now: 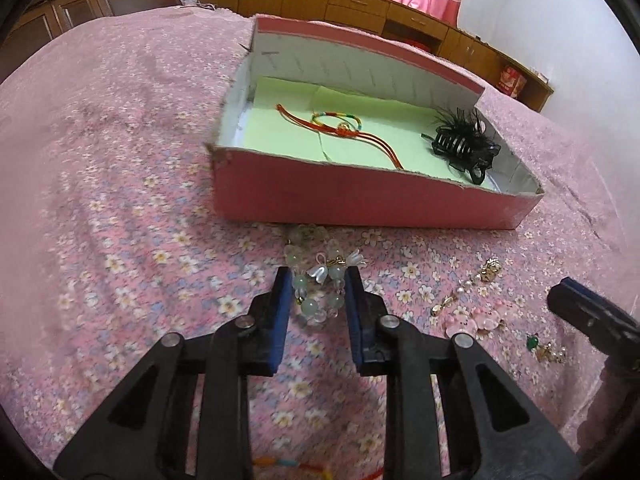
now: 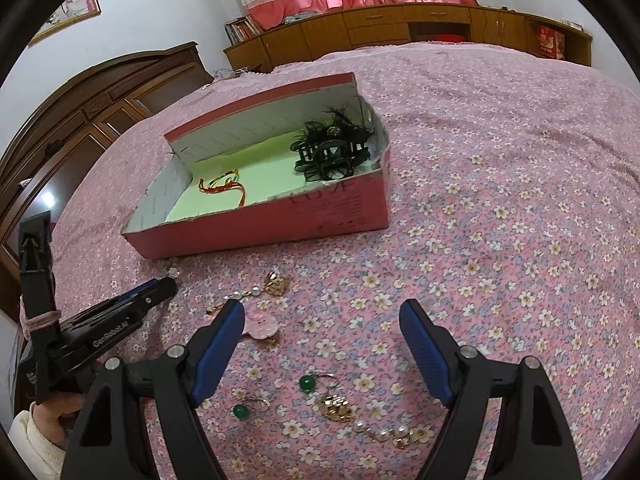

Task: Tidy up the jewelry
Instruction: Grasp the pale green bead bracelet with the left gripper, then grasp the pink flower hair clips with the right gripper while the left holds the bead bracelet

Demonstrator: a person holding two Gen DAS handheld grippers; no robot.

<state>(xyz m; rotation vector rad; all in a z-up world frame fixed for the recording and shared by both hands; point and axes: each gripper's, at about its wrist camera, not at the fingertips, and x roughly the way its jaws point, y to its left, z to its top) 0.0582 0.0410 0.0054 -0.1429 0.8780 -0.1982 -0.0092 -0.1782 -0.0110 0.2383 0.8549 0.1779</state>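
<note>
A pale bead bracelet [image 1: 318, 280] with white bows lies on the pink floral bedspread in front of a red box [image 1: 360, 204]. My left gripper [image 1: 319, 280] has its jaws around the bracelet, partly closed, pads [image 1: 282, 304] close beside the beads; contact is unclear. It shows from the side in the right wrist view [image 2: 160, 286]. The box [image 2: 320, 216] holds a red cord bracelet [image 1: 340, 128] and a black hair claw [image 1: 464, 144]. My right gripper [image 2: 322, 310] is open and empty above loose earrings [image 2: 332, 404].
On the bedspread lie a pink flower piece [image 2: 262, 324], gold and pearl earrings [image 2: 260, 290], green bead earrings [image 2: 242, 411] and a pearl piece [image 2: 384, 434]. A dark wooden headboard [image 2: 80, 120] and low wooden cabinets [image 2: 400, 28] border the bed.
</note>
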